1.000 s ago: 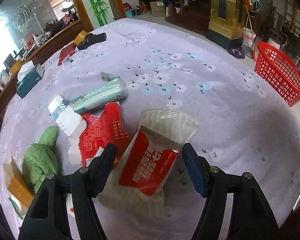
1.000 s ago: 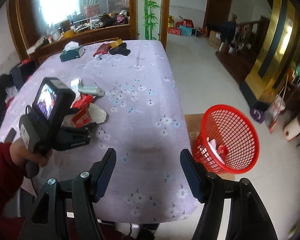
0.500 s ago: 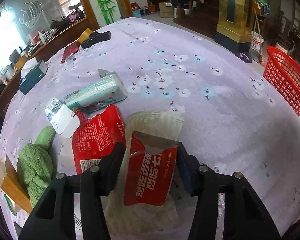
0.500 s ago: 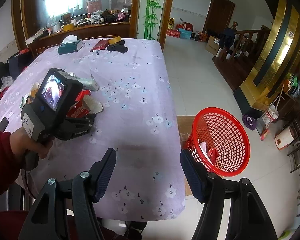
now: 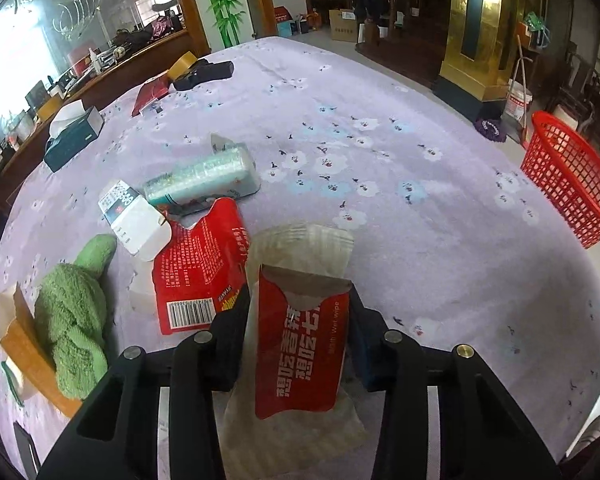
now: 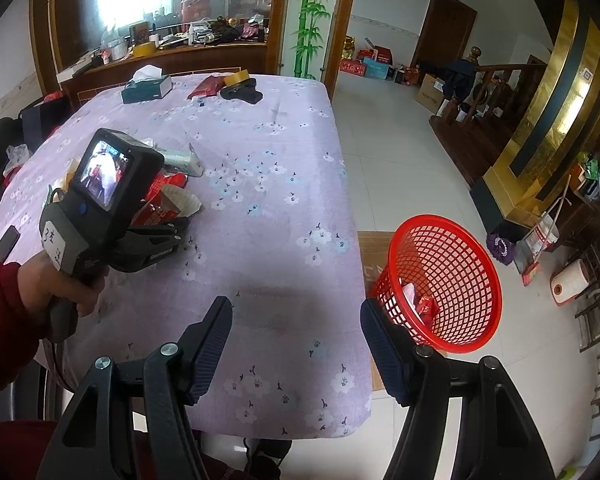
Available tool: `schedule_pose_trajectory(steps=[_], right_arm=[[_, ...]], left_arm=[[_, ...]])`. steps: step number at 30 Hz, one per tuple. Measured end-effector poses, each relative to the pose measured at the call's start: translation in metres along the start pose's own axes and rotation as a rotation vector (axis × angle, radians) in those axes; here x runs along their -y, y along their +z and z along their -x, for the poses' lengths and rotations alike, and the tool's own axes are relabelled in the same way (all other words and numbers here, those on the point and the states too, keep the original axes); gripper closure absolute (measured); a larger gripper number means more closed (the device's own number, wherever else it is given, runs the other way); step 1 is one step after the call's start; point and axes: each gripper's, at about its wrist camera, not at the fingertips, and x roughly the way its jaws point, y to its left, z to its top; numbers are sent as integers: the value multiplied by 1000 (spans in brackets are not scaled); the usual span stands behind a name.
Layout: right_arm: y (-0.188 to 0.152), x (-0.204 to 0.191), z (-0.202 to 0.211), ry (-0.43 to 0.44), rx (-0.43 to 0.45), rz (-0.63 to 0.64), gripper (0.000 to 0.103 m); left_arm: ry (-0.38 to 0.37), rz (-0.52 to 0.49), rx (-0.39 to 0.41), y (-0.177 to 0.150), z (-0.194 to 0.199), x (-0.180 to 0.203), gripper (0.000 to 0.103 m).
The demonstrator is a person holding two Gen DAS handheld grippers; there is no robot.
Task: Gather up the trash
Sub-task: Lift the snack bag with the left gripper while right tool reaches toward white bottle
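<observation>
My left gripper (image 5: 300, 312) is shut on a red and white wet wipe packet (image 5: 302, 344) over the purple tablecloth; it also shows in the right wrist view (image 6: 168, 210). Beside it lie a flat red wrapper (image 5: 198, 276), a green-white tissue pack (image 5: 204, 178) and a white box (image 5: 134, 220). The red mesh basket (image 6: 440, 280) stands on the floor by the table's right side, with a few scraps inside; it also shows in the left wrist view (image 5: 568, 180). My right gripper (image 6: 296, 344) is open and empty above the table's near edge.
A green cloth (image 5: 74, 312) and a brown carton (image 5: 24, 344) lie at the left. A tissue box (image 6: 146, 88), a tape roll (image 6: 238, 78) and a black object (image 6: 244, 94) sit at the far end. The table edge (image 6: 352, 240) drops to tiled floor.
My left gripper's fingers closed onto the wet wipe packet and lifted it slightly. The right gripper rose and stayed open, looking over table and basket.
</observation>
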Motion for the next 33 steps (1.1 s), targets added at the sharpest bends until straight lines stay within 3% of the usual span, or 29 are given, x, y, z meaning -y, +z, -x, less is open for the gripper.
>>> schedule_pose_trajectory(steps=[9,15,24,33], right_arm=[[-2,-6,0,22,0,9,31],[0,-1,-8,100,-20,-52,30],[19,-24,-46,347,-88,-159,30],[62,-97,-108,594,-214,-234,30]], left_arm=[[-40,18,51,-8,38,2,62],[-54,104,71,-27,68,-23,62],[30,252,96,-72,110,-89,62],[111,353,93,-112,134,-146,62]])
